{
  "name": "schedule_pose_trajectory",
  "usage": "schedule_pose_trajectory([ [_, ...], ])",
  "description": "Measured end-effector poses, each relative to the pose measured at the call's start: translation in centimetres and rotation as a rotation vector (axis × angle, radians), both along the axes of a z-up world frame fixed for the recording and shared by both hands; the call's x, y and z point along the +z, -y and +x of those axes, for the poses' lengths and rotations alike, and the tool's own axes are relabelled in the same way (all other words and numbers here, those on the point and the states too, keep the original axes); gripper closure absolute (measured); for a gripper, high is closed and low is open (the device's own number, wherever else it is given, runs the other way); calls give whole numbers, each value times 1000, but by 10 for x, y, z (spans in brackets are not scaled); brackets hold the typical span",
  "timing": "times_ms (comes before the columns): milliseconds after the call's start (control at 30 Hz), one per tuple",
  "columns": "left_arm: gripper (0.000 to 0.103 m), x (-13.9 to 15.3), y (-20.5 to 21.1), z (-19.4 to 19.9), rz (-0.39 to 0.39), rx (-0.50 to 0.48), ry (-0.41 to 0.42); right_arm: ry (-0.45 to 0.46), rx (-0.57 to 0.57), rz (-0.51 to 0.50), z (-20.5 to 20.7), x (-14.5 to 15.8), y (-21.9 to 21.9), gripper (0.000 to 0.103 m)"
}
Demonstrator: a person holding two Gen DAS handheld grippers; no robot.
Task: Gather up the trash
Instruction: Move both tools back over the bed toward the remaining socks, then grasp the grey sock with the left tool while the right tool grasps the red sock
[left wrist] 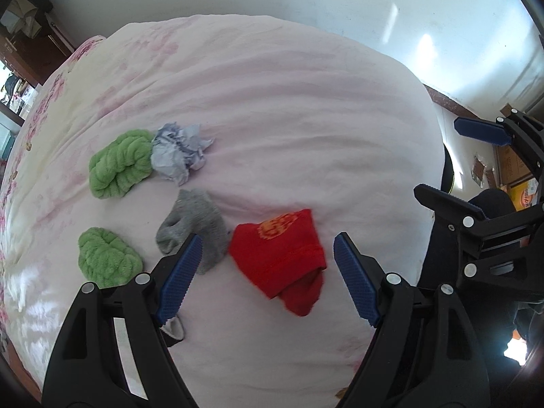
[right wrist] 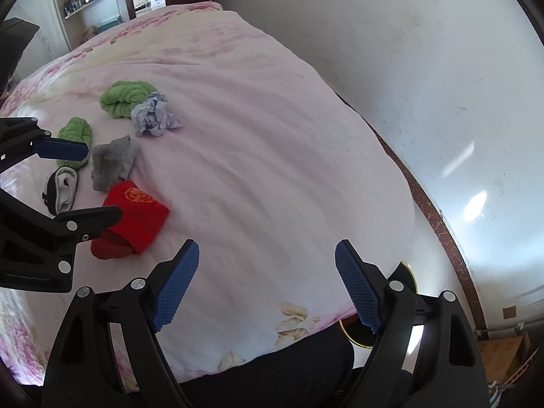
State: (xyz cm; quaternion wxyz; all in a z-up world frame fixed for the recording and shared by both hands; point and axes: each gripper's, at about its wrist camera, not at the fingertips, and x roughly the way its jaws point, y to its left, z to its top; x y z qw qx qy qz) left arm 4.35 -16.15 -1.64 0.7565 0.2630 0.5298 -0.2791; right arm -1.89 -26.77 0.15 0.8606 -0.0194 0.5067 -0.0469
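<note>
A crumpled pale blue-grey paper ball (left wrist: 180, 156) lies on the pink quilt (left wrist: 289, 108), touching a green sock (left wrist: 119, 163); it also shows in the right wrist view (right wrist: 153, 119). My left gripper (left wrist: 267, 275) is open and empty, low over the bed, with a red sock (left wrist: 282, 258) between its fingers' line and the paper ball farther ahead to the left. My right gripper (right wrist: 267, 282) is open and empty above the quilt's near right part. It appears at the right edge of the left wrist view (left wrist: 438, 159).
A grey sock (left wrist: 195, 224), a second green sock (left wrist: 105, 258) and a white-and-black sock (right wrist: 63, 187) lie near the paper. A white wall (right wrist: 408, 68) runs along the bed's far side. A dark round bin rim (right wrist: 408, 272) sits below the bed's right edge.
</note>
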Motion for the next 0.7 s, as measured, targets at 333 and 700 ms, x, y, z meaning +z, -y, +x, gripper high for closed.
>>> schedule_pose_trajectory([
  [333,19,-2,-40,15,39,-41,52,-2,27,-10,11,1,-40,20],
  [700,15,-13,-64,29,90,-145,72,-1,3,15,19,-3,-68,14],
])
